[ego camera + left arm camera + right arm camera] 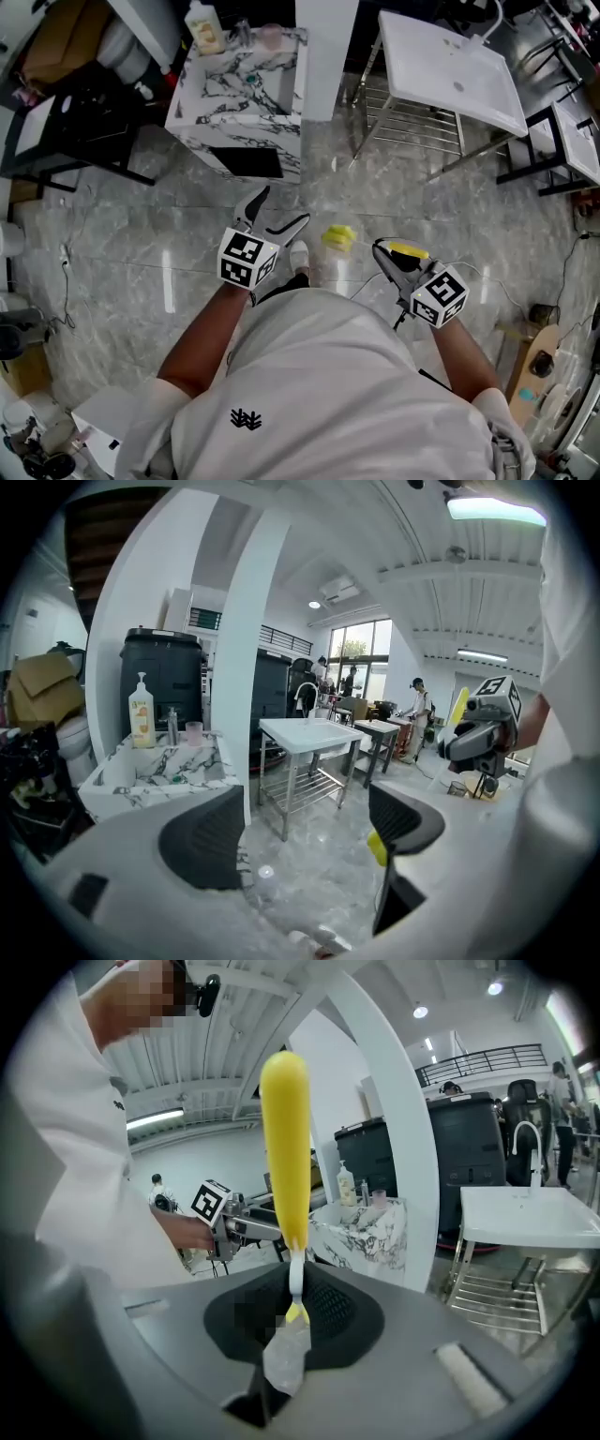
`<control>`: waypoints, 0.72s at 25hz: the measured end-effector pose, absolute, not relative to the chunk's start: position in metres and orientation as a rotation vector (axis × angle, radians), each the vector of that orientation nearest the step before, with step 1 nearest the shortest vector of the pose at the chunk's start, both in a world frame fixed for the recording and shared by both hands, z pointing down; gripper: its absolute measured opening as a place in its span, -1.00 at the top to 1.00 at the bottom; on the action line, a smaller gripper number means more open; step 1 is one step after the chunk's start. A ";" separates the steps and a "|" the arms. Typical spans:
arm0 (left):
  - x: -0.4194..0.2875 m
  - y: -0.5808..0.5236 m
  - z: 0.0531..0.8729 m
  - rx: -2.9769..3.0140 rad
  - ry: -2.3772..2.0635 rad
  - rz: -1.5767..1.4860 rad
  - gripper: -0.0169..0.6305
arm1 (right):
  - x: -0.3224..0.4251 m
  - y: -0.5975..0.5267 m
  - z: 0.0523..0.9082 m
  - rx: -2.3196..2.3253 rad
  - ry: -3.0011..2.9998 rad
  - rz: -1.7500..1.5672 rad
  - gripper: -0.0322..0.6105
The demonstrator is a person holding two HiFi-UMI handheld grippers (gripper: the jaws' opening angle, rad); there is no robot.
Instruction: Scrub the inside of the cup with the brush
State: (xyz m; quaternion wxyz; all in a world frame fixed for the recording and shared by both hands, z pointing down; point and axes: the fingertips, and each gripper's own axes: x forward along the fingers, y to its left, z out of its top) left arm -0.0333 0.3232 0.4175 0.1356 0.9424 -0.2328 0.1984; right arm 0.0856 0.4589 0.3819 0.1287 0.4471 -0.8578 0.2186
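From the head view, a person in a white shirt stands on a grey marbled floor [141,253] holding both tools out in front. The left gripper [277,210] has its jaws spread wide with nothing between them. The right gripper [389,258] carries a long yellow brush with a thin white neck [410,250]. A small yellow object [339,236] lies on the floor between the two grippers. Well ahead stands a white surface with black marble veining [225,103]. At its far edge are a pale soap bottle with a pump [202,26] and a small pale pink cup [270,36]. Neither gripper is anywhere near the cup. To the right is a white basin on a metal frame [450,66].

In the left gripper view, the two dark pads [202,836] stand far apart over bare floor, holding nothing. The pink cup [194,733] sits on the marbled surface beside the soap bottle [141,710], far off to the left. The right gripper [478,738] shows at the right edge.

In the right gripper view, the jaws are closed on the brush's thin white neck, and the yellow length [284,1147] rises straight up from them. The left gripper [225,1222] shows behind, with the cup [380,1197] on the distant surface.
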 end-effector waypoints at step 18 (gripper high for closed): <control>-0.045 0.129 0.435 2.641 -0.901 0.561 -0.38 | 0.089 0.240 0.358 1.196 -2.606 0.556 0.76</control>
